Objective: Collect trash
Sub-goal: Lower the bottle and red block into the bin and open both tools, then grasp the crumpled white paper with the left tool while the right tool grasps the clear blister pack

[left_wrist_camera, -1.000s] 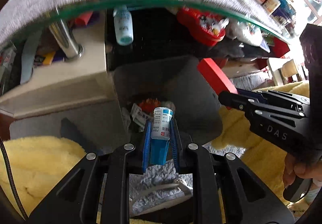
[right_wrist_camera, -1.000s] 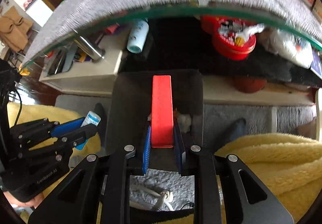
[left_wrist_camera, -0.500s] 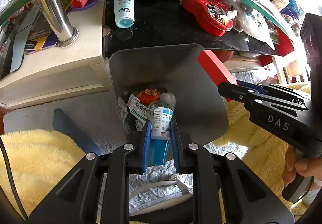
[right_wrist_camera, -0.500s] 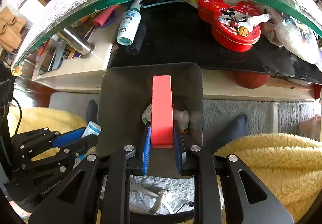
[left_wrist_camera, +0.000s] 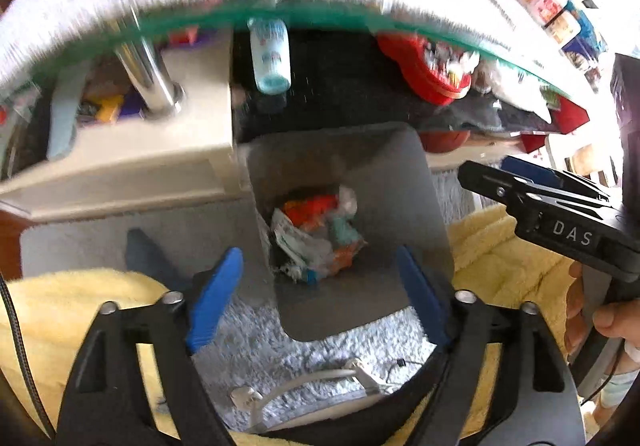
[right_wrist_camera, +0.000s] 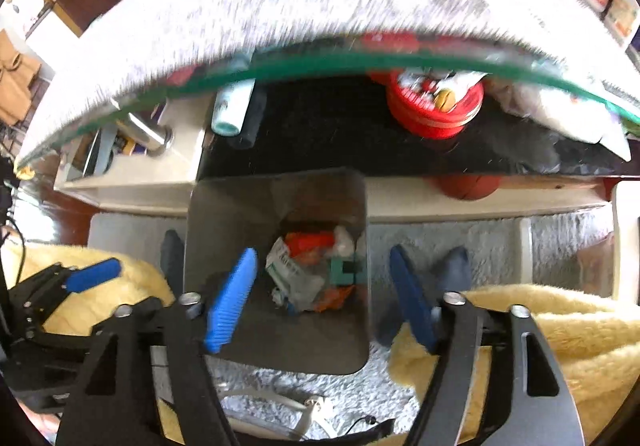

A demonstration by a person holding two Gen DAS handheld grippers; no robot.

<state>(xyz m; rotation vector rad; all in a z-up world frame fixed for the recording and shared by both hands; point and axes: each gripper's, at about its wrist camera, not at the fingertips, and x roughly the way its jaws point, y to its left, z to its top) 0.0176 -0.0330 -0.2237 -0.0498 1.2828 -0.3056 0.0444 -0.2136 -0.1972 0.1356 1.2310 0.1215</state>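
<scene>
Both the left gripper [left_wrist_camera: 320,294] and right gripper [right_wrist_camera: 320,298] now gape empty above the grey square bin [right_wrist_camera: 240,205]; bottle and red block have dropped among the crumpled wrappers [right_wrist_camera: 308,270]; this load is binned.

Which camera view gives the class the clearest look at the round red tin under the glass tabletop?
The right wrist view: the round red tin sits near centre, its lid and side wall visible though slightly blurred. The left wrist view shows the tin further off to the side, smeared by motion blur.

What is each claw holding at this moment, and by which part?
Nothing. Both the left claw and the right claw are open and empty above the trash bin.
</scene>
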